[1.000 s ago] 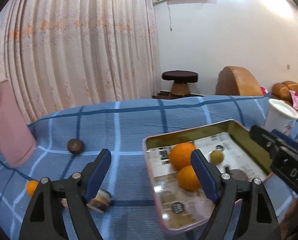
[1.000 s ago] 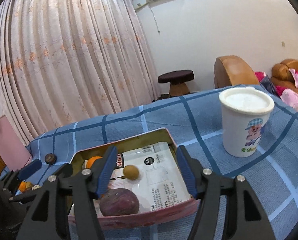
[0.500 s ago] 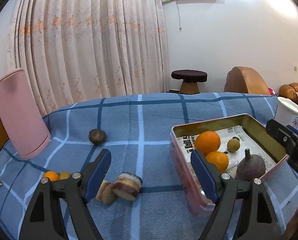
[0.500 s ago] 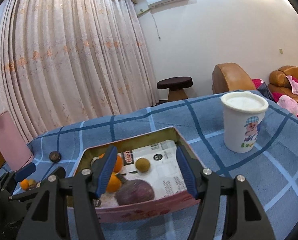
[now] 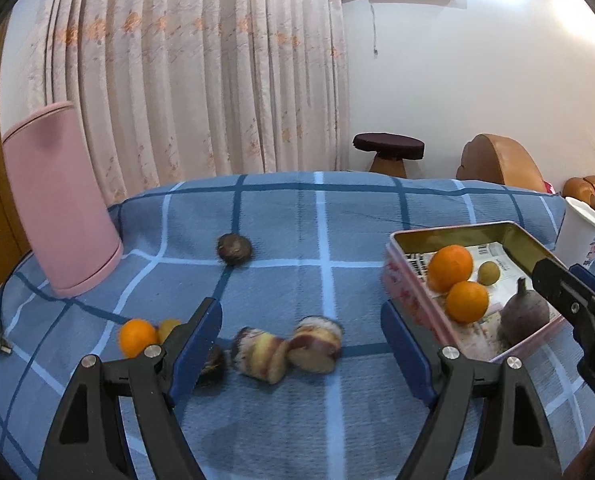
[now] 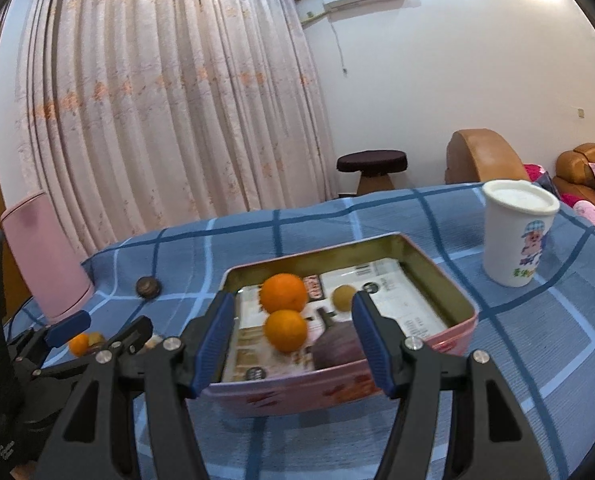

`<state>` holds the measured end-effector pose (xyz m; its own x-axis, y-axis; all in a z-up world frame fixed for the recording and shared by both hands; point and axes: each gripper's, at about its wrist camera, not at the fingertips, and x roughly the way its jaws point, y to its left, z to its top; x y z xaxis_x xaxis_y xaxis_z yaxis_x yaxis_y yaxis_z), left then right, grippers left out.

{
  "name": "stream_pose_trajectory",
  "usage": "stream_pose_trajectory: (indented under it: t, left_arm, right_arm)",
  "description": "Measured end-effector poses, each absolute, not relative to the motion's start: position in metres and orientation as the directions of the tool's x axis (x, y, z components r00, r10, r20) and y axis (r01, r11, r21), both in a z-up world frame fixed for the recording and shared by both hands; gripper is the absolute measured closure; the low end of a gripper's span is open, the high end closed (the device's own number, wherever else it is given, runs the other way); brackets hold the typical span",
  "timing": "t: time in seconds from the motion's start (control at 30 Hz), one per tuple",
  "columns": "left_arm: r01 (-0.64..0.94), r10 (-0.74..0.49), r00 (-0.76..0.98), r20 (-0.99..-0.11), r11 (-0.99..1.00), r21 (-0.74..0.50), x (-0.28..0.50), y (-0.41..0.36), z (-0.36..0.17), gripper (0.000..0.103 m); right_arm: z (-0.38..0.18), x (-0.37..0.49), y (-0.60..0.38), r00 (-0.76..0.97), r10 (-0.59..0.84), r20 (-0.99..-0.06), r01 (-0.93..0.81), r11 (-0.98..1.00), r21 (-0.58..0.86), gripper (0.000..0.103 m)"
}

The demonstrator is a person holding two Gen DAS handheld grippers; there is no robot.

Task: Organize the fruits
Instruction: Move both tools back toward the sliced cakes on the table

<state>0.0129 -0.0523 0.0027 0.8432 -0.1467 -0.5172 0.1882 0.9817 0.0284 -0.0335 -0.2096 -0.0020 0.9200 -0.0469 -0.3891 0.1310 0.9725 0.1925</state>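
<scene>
On the blue checked cloth, we hold both grippers wide apart and empty over scattered fruit

Two cut fruit chunks (image 5: 287, 346) lie just ahead of our left gripper (image 5: 301, 346), between its spread fingers, side by side across the gap. Our right gripper (image 6: 293, 340) hovers apart at the near wall of the tin (image 6: 449, 292), which holds two oranges (image 6: 284, 294). We judge the left hand nearer the chunks; it points level and forward
</scene>
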Motion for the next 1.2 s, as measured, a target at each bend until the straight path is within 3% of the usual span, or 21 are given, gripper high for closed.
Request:
stream_pose_trajectory:
  t: [0.2,0.5,0.73,0.87,0.93,1.2]
  left_arm:
    - [0.156,-0.118,0.839,-0.531,0.987,0.027,0.015,-0.026,0.001,0.020]
    - [0.053,-0.015,0.806,-0.592,0.998,0.046,0.034,0.040,-0.007,0.020]
    - [-0.011,0.008,0.798,-0.603,1.000,-0.002,0.042,0.083,-0.005,0.020]
    - [0.002,-0.012,0.803,-0.595,1.000,-0.017,0.042,0.088,-0.003,0.020]
    - [0.016,-0.025,0.810,-0.586,1.000,-0.020,0.040,0.085,-0.001,0.020]
    - [0.062,-0.060,0.816,-0.575,0.998,-0.016,0.037,0.077,0.004,0.020]
  right_arm:
    - [-0.004,-0.029,-0.186,0.912,-0.006,-0.410,0.084,0.982,0.172,0.038]
    - [-0.015,-0.006,-0.142,0.849,0.105,-0.518,-0.041,0.990,0.132,0.053]
    - [-0.027,0.018,-0.109,0.779,0.190,-0.597,-0.137,0.981,0.134,0.053]
    - [-0.034,0.036,-0.102,0.741,0.175,-0.649,-0.121,0.984,0.127,0.056]
    - [-0.038,0.044,-0.100,0.721,0.182,-0.669,-0.126,0.983,0.131,0.063]
    - [-0.046,0.075,-0.099,0.668,0.229,-0.708,-0.146,0.973,0.177,0.061]
